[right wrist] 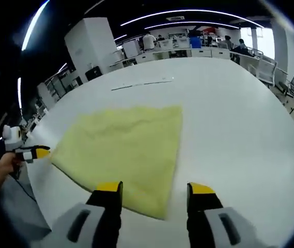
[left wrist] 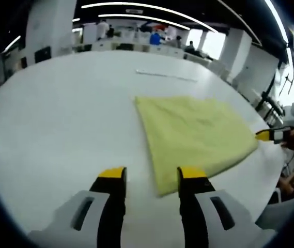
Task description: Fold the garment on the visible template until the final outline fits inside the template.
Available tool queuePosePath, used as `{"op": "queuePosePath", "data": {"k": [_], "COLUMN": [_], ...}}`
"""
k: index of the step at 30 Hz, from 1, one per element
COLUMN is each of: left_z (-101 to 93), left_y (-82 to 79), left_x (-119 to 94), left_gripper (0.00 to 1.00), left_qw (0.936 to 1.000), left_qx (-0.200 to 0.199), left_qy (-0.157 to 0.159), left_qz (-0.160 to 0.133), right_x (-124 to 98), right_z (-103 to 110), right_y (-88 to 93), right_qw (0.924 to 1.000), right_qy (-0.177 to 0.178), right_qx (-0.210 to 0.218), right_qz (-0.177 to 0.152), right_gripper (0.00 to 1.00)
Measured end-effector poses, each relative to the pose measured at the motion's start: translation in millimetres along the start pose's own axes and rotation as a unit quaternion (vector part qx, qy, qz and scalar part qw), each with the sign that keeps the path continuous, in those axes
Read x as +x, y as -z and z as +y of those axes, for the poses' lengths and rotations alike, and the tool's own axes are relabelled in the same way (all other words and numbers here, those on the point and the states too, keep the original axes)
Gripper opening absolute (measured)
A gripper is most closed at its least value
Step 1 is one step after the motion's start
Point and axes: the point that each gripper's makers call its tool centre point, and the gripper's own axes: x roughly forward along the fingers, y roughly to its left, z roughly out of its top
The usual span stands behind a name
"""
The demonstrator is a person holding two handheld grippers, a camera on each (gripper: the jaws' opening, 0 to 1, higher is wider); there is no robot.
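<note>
We see the yellow garment [left wrist: 196,135] lying folded flat near the table [left wrist: 59,119] edge, apparently mostly done though no template outline is discernible, with both left gripper [left wrist: 151,174] and right gripper [right wrist: 155,188] open-jawed, empty, just short of its corners.

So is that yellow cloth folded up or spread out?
Folded, it seems: the cloth lies flat as a neat block with a thick doubled edge nearest the open right gripper.
</note>
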Motion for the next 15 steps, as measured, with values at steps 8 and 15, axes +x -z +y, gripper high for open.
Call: {"op": "queuePosePath", "data": {"k": [8, 15], "left_z": [-13.7, -27.3], "left_y": [-32.2, -38.0], "left_x": [-19, -36], "left_gripper": [0.56, 0.74], "left_qw": [0.9988, 0.9985], "left_qx": [0.027, 0.034], "left_qy": [0.014, 0.029], "left_qz": [-0.04, -0.032], "right_x": [-14, -35], "right_z": [24, 46], "right_y": [-25.4, -38.9], "right_qw": [0.9984, 0.997], "right_qy": [-0.023, -0.044], "right_qx": [-0.049, -0.057], "right_qz": [-0.019, -0.025], "right_gripper": [0.79, 0.92]}}
